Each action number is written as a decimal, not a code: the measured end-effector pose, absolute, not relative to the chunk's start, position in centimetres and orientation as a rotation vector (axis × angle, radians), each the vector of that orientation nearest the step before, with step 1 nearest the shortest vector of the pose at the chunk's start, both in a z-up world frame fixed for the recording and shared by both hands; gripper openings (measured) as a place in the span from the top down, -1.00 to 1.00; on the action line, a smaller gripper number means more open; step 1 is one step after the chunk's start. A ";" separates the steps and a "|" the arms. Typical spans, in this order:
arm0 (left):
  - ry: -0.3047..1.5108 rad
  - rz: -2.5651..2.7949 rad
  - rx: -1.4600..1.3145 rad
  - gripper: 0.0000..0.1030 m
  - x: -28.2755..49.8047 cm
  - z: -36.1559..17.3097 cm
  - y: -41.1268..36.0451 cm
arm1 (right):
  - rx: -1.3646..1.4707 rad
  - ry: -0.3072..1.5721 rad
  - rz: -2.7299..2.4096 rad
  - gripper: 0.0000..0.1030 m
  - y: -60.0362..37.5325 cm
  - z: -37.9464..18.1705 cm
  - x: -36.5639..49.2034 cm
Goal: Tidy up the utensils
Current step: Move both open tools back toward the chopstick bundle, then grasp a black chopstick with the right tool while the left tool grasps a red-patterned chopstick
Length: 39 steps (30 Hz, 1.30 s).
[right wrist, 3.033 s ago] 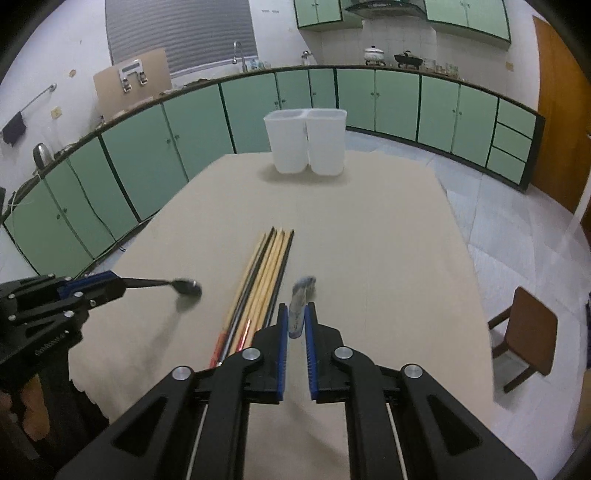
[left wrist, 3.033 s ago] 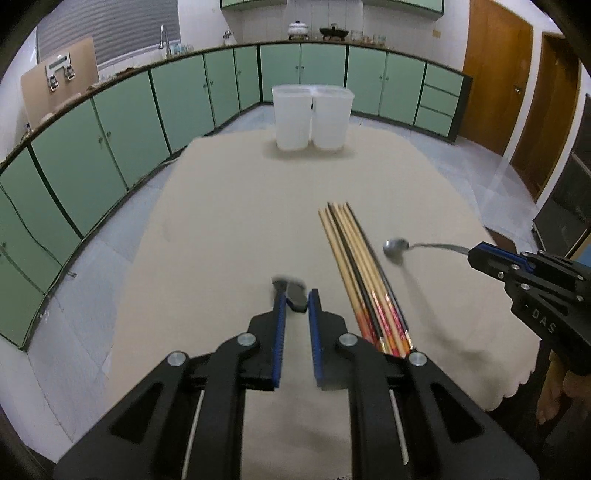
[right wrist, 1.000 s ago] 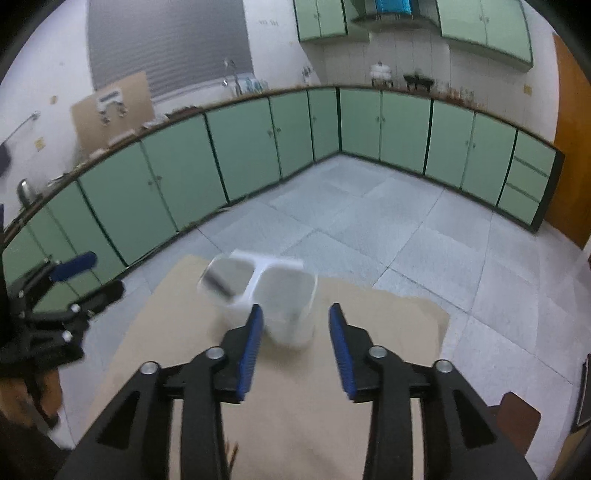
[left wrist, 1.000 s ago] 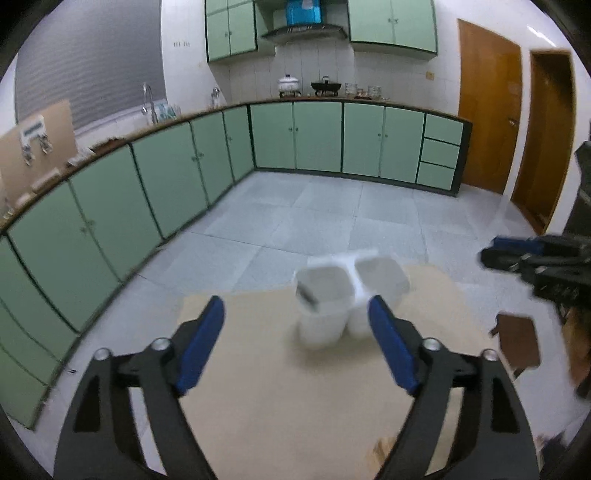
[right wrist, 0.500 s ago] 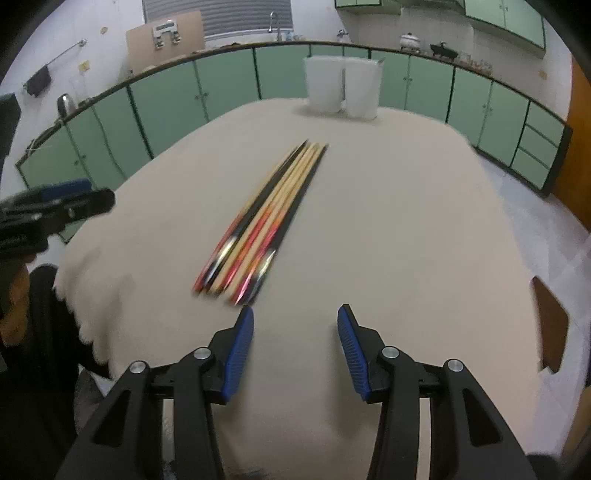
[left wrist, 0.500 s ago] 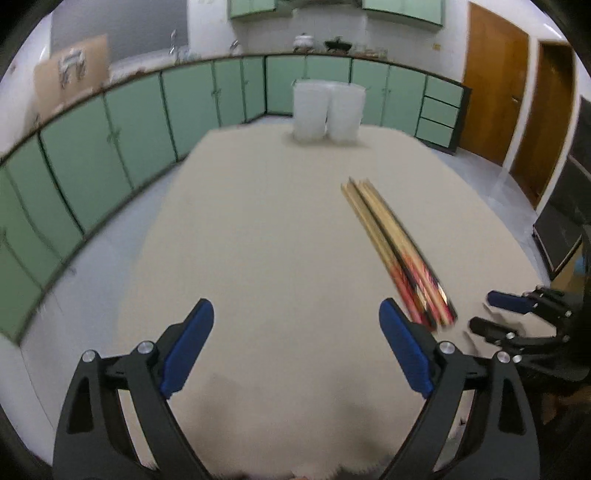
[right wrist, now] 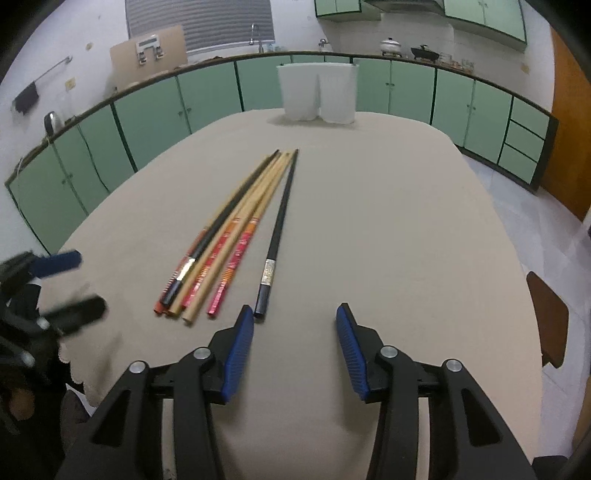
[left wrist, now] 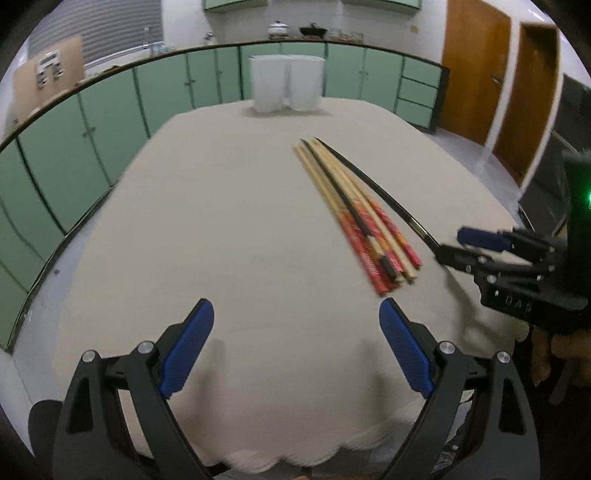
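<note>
Both spoons gone; patterned chopsticks [right wrist: 221,243] lie bundled.

This is a home kitchen: green cabinets [right wrist: 207,92] run in a long line under a counter along the walls, with more green cupboards [right wrist: 484,16] hung above. On the counter stand a tap [right wrist: 255,35], a white pot [right wrist: 390,46] and a dark wok [right wrist: 424,52], and a shuttered window [right wrist: 199,22] sits behind the tap. In the middle is a table [right wrist: 388,221] under a beige cloth, with chopsticks [right wrist: 229,229] and two white tubs [right wrist: 317,92] on it, a tiled floor [right wrist: 535,229] and wooden doors [left wrist: 476,66] beyond.
</note>
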<state>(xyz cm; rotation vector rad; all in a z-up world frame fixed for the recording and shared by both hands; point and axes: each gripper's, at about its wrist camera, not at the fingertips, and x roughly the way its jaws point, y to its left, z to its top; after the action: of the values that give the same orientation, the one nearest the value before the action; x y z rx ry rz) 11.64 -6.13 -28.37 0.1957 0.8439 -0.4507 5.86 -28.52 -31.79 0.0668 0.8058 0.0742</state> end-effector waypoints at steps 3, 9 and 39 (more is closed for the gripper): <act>0.842 -0.457 0.234 -0.72 12.3 -29.0 -7.9 | 0.085 0.806 0.070 0.11 -29.5 -31.8 5.7; 0.852 -0.438 0.248 -0.61 13.7 -30.1 -9.3 | 0.091 0.802 0.076 0.08 -30.0 -31.8 5.3; 0.794 -0.291 0.166 0.86 15.2 -29.9 -6.5 | 0.079 0.739 -0.064 0.74 -28.6 -32.3 5.8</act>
<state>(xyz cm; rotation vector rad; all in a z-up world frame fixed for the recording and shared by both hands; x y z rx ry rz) 15.23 -6.46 -29.93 0.1657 0.7943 -0.2912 5.76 -28.58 -32.31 0.0795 0.7391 -0.0641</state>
